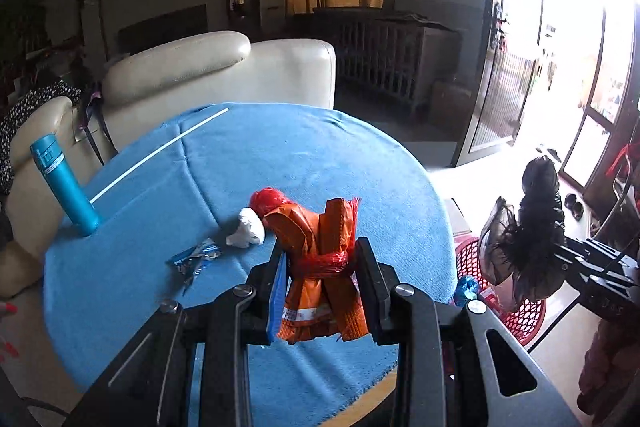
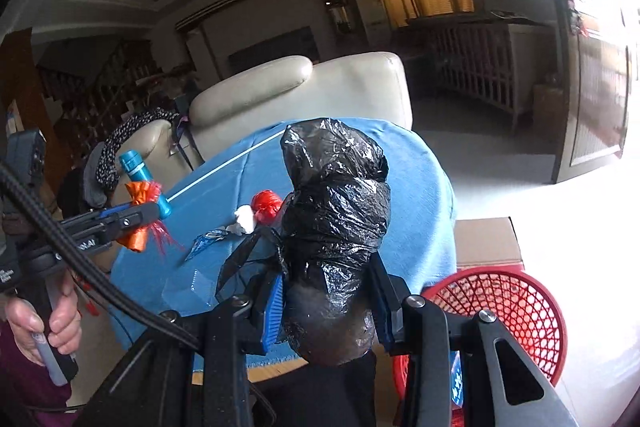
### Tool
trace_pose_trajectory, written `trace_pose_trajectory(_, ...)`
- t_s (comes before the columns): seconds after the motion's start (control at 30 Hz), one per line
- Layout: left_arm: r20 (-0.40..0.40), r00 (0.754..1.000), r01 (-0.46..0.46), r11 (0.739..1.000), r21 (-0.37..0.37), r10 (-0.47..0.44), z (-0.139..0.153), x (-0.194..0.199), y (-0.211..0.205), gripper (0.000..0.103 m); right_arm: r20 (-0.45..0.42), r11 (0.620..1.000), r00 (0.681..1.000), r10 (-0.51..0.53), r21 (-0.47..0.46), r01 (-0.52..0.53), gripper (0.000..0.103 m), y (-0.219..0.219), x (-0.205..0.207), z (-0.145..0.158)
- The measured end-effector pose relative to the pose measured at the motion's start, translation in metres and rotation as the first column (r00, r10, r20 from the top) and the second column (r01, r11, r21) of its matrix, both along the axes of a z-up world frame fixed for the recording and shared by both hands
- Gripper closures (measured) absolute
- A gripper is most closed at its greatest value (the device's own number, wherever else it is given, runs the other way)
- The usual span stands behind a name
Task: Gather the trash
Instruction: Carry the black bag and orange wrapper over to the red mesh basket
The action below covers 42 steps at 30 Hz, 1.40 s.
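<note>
Left claw (image 1: 322, 291): pinching an orange packet bundle (image 1: 320, 263) bound with a red plastic tie. The bundle stands between the two fingers and is carried just above the near part of the table (image 1: 320, 155), apparently lifted off it for disposal.

Right claw (image 2: 328, 307): pinching a knotted black plastic bag (image 2: 334, 227), its rounded lower end gripped between the fingers and the crumpled top standing upward. It is held beyond the table's right edge, near the red mesh basket (image 2: 516, 311) on the floor. The basket already holds a few scraps, so it is judged to be the collection point, and the black bag the next item to go in.

Remaining on the table, beyond the left claw: a blue foil wrapper (image 1: 196, 259), a crumpled white tissue (image 1: 248, 229) and, touching it, a red plastic wad (image 1: 269, 201). These are judged uncollected trash.

Further back: a teal flask (image 1: 64, 187) stands upright near the left edge and a white rod (image 1: 160, 155) lies across the blue cloth. Neither appears to be waste.

Beyond the table: a cream sofa (image 1: 224, 71).

Assessment: collection partly done; both claws loaded, three items outstanding.
</note>
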<state>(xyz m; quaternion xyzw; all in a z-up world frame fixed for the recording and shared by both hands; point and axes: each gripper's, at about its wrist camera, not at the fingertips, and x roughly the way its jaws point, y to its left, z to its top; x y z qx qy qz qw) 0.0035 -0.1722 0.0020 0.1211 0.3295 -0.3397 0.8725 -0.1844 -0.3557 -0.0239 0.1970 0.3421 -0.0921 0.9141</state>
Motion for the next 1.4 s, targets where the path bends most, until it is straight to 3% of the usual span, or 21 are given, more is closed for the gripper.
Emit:
trace_pose_trajectory(0.3, 0.017, 0.999, 0.04, 0.997, 0.062, -0.042, -0.01, -0.025, -0.033, 0.069, 0.006, 0.998, 0.999, -0.042, 0.051, 0.041, 0.063, -0.02, -0.018, -0.011)
trace_pose_trajectory(0.57, 0.024, 0.999, 0.019, 0.993, 0.113, -0.022, -0.026, -0.024, -0.048, 0.069, 0.008, 0.993, 0.996, -0.088, 0.084, 0.087, 0.063, -0.033, -0.023, -0.025)
trace_pose_trajectory(0.87, 0.044, 0.999, -0.027, 0.982, 0.186, 0.019, -0.04, -0.02, -0.056, 0.069, 0.007, 0.988, 0.998, -0.069, 0.138, 0.068, 0.063, -0.036, -0.013, -0.038)
trace_pose_trajectory(1.4, 0.069, 0.997, -0.039, 0.979, 0.201, 0.025, -0.043, -0.021, -0.053, 0.069, 0.004, 0.986, 0.999, -0.051, 0.158, 0.049, 0.063, -0.03, -0.009, -0.042)
